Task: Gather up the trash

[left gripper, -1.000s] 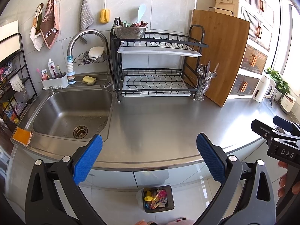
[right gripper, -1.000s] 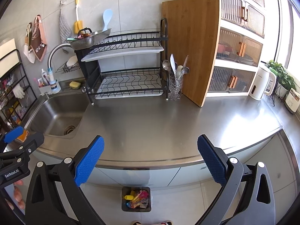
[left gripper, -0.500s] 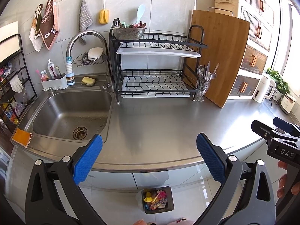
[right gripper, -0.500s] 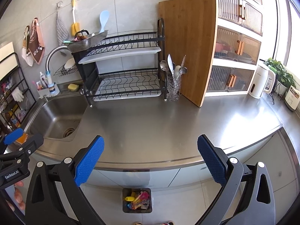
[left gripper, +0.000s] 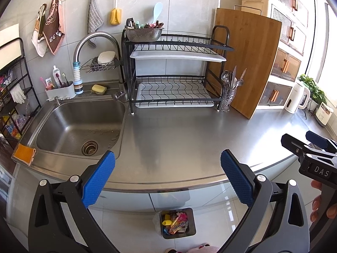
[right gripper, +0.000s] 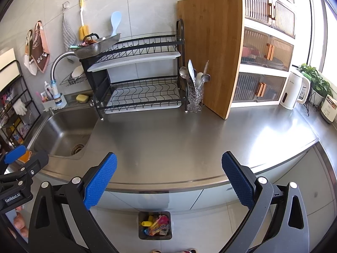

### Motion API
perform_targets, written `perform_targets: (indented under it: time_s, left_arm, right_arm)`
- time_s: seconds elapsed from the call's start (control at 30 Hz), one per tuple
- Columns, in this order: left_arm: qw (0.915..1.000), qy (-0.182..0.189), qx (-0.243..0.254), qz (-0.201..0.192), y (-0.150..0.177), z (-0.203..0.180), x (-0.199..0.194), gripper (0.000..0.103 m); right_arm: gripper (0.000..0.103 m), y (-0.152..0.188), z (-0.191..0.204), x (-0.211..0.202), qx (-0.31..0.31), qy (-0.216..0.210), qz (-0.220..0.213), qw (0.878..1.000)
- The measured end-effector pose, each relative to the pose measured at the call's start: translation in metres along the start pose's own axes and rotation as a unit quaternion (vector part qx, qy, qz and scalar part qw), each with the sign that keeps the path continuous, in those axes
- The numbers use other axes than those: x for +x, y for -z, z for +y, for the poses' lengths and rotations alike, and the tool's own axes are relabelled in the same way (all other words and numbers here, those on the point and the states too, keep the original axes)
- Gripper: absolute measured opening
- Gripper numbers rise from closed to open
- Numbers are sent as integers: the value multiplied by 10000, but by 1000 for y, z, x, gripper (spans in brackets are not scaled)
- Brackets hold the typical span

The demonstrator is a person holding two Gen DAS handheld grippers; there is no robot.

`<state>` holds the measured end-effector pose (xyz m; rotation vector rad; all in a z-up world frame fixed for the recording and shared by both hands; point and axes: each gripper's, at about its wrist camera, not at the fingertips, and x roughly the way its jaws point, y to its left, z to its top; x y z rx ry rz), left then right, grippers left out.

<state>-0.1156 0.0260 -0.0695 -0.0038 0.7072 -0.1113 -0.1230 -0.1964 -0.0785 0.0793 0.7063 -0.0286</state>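
Right now both grippers hang above the front edge of the steel tabletop (left gripper: 179,139), side by side. The left gripper (left gripper: 167,179) has its blue fingers (left gripper: 99,179) spread wide with nothing between them, and the right gripper (right gripper: 168,179) is the same, its fingers (right gripper: 238,179) wide apart and bare. Each gripper shows at the edge of the other's view.

Down on the tiled floor, in front of the cabinets and below the tabletop's edge, stands a small dark trash bin (left gripper: 178,223) holding colourful wrappers (right gripper: 155,225) and a yellow piece. It sits between the fingers in both views, well below them.

Behind, a sink (left gripper: 80,126) lies to the left, with an orange cloth (left gripper: 24,151) on its near corner. A black dish rack (left gripper: 174,78) stands at the wall, a metal colander (left gripper: 144,33) on its top tier. Beside the rack stand a glass of cutlery (right gripper: 194,90) and an upright wooden cutting board (right gripper: 212,50). A white kettle (right gripper: 294,90) stands farther right.
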Motion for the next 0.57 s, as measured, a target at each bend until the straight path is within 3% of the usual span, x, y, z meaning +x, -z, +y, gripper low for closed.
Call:
perform_targets:
  time_s: [0.57]
  left_arm:
    - [9998, -187, -52, 45, -4, 1, 6, 95]
  right_arm:
    - [100, -4, -1, 10, 25, -107, 88, 9999]
